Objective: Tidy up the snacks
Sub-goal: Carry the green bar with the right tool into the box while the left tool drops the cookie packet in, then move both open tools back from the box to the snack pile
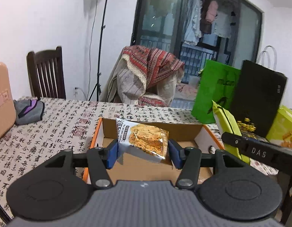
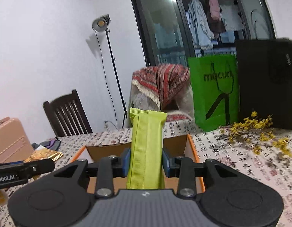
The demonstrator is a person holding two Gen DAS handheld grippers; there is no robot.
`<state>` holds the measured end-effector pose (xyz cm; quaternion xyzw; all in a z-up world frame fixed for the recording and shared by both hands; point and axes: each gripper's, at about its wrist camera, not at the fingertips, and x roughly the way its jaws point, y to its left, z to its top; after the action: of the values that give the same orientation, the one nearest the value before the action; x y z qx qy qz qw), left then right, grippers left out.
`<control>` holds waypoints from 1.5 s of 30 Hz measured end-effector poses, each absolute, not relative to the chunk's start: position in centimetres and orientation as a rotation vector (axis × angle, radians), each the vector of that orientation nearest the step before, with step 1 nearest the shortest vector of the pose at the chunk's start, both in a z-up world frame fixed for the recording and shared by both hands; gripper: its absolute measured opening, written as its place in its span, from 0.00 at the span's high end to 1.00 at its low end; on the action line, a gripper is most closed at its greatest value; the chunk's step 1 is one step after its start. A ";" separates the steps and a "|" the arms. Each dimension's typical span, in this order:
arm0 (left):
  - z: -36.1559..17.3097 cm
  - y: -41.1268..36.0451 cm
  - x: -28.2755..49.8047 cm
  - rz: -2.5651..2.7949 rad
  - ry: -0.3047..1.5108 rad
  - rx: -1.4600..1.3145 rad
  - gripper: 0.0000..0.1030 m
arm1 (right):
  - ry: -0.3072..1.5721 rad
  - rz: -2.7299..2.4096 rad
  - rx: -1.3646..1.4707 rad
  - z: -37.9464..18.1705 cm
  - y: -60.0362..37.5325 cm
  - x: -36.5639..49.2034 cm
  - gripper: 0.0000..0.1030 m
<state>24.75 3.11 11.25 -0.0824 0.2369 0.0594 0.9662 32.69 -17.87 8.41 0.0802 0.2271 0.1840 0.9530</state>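
Left gripper (image 1: 143, 152) pinches a biscuit packet (image 1: 146, 141) above the cardboard box (image 1: 208, 132); right gripper (image 2: 146, 162) pinches an upright green snack bar (image 2: 146, 147) over the table (image 2: 240, 162)

The snack packet (image 1: 146, 141) is made of glossy plastic film that is creased, while the green wrapper (image 2: 146, 147) looks matt, with a ribbed seal at its top edge. The box (image 1: 155, 130) is of plain brown cardboard, matt inside, and the tablecloth (image 1: 51, 132) is a printed fabric without shine. The fingers (image 1: 112, 156) are faced with smooth blue pads on matt black plastic, and the chair (image 2: 68, 117) is of dark wood.
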 end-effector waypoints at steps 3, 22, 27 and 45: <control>10.5 4.1 27.5 0.139 0.512 -0.189 0.46 | 0.505 0.369 0.157 7.4 -16.6 35.2 0.68; 5.0 6.8 32.3 0.192 0.600 -0.202 0.08 | 0.572 0.352 0.106 3.2 -16.6 37.9 0.26; 6.3 6.5 31.4 0.205 0.561 -0.210 0.00 | 0.529 0.330 0.120 5.3 -17.8 37.1 0.07; 9.5 4.1 23.2 0.176 0.507 -0.158 0.00 | 0.486 0.360 -0.003 8.1 -21.5 28.0 0.00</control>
<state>23.16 4.13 9.50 -0.0781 0.2502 0.0870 0.9611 27.96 -21.45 8.11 -0.0013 0.2392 0.1770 0.9547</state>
